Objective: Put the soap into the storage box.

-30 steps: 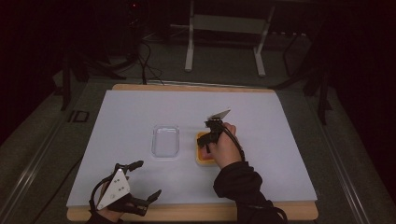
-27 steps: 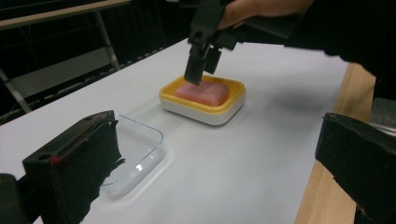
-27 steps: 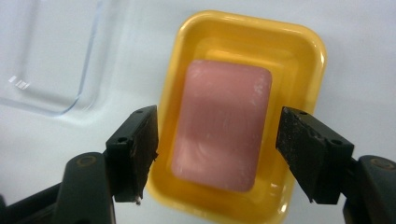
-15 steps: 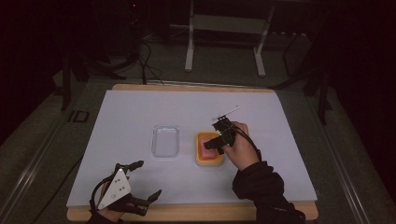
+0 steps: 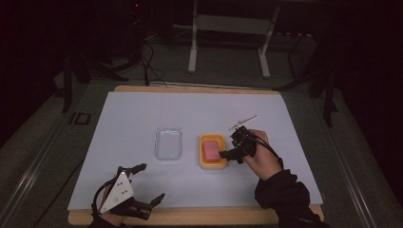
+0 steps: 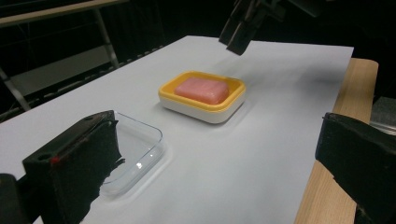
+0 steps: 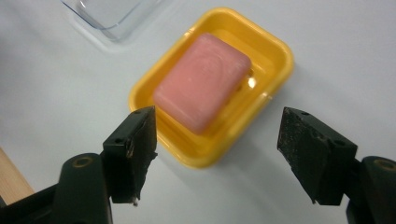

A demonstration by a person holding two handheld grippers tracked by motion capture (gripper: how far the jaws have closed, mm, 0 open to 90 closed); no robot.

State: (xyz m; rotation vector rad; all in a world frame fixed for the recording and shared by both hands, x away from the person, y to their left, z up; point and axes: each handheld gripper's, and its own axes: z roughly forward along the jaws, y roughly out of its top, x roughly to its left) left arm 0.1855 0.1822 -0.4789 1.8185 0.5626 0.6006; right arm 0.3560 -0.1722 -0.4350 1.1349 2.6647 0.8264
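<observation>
Jaws of the left gripper (image 5: 145, 189) stand wide apart with nothing between them; this gripper rests at the near edge of the worktop (image 5: 142, 114), well short of the yellow soap dish (image 5: 212, 151) and off to its left. Its grey three-cornered plate faces up in the high view.

Jaws of the right gripper (image 5: 229, 153) are partly open and empty, and they have just been closing a little. In the right gripper view the two black pads (image 7: 135, 140) hang above the near rim of the soap dish (image 7: 275, 56), apart from it, one to each side of the dish's near corner. In the high view this gripper sits just beside the dish's right side, held in the person's right hand (image 5: 259, 154), dark sleeve trailing toward the near edge.

Pink soap bar (image 5: 212, 150) lies flat inside the yellow dish, roughly centred, touched by neither gripper. Left gripper view confirms it: soap (image 6: 201, 89) seated in the dish (image 6: 187, 103), the right gripper (image 6: 240, 32) raised above and beyond it.

Clear plastic lid or tray (image 5: 168, 142) lies flat just left of the dish, a gap between the two.

Beyond the dish, the white worktop runs bare to its far edge; past that, a dim floor with cables and a metal stand (image 5: 228, 42).
</observation>
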